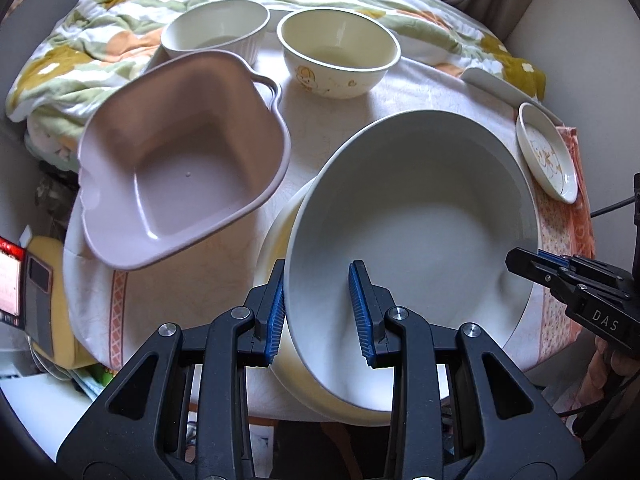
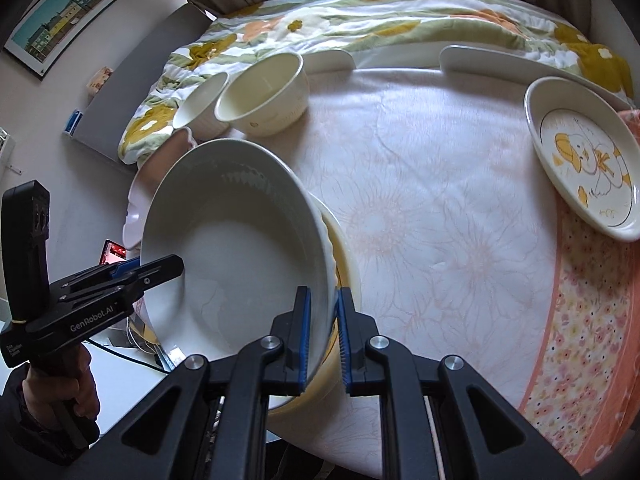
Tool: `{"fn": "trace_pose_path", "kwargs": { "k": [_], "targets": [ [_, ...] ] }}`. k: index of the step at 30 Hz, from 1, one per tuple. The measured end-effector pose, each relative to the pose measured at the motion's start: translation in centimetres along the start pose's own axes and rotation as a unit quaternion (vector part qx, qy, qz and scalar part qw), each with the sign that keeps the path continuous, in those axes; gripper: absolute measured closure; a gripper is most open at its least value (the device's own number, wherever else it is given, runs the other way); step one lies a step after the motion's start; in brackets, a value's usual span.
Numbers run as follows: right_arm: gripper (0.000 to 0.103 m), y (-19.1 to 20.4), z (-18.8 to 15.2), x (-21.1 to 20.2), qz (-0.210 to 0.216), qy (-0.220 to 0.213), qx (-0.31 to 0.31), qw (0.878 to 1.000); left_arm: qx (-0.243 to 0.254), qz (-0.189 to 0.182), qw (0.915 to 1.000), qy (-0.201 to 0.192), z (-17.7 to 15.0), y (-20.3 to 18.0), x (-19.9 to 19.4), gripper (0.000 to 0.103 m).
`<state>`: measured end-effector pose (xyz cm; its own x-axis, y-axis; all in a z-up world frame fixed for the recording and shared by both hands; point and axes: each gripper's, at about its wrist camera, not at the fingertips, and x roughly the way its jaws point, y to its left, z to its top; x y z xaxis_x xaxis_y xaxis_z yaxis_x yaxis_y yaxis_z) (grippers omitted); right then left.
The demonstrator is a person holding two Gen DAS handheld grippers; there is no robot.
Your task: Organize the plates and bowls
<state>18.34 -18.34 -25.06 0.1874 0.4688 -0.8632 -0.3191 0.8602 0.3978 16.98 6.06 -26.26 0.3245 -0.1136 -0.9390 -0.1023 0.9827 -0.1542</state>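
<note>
Both claws — left claw (image 1: 318, 312), right claw (image 2: 322, 338) — pinch the white bowl (image 1: 420, 216).

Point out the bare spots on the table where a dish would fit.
Biggest bare stretch: the cloth between the big white bowl and the duck plate, reaching back to the cream bowl. Crowded: the left side, where the pink dish, ribbed bowl and big bowl sit close.

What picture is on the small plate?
A yellow cartoon duck on the plate; clearest in the right wrist view.

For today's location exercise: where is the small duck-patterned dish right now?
The duck-patterned dish sits at the table's right edge in both wrist views, on the orange floral cloth, just in front of a long white plate.
</note>
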Motion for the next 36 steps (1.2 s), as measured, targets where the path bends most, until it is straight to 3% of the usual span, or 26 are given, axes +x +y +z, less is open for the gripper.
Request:
{"fn": "trace_pose_path", "kwargs": {
  "k": [16,24,36],
  "targets": [
    [0.091,0.3,-0.5,1.2,-0.039,0.006,-0.012,0.999,-0.023,-0.021,0.9987,0.040,-0.8,0.3,3.0,0.075],
    [0.091,0.6,-1.1,1.1,-0.051,-0.004,-0.021,0.998,0.050,0.037,0.9976,0.031,-1.2,-1.8,3.5,0.076],
    [0.091,2.0,-1.6,1.3,-0.102,-0.023,-0.050,0.993,0.137,0.118,0.9836,-0.007,-1.9,-4.2,3.3,0.076]
  ]
}}
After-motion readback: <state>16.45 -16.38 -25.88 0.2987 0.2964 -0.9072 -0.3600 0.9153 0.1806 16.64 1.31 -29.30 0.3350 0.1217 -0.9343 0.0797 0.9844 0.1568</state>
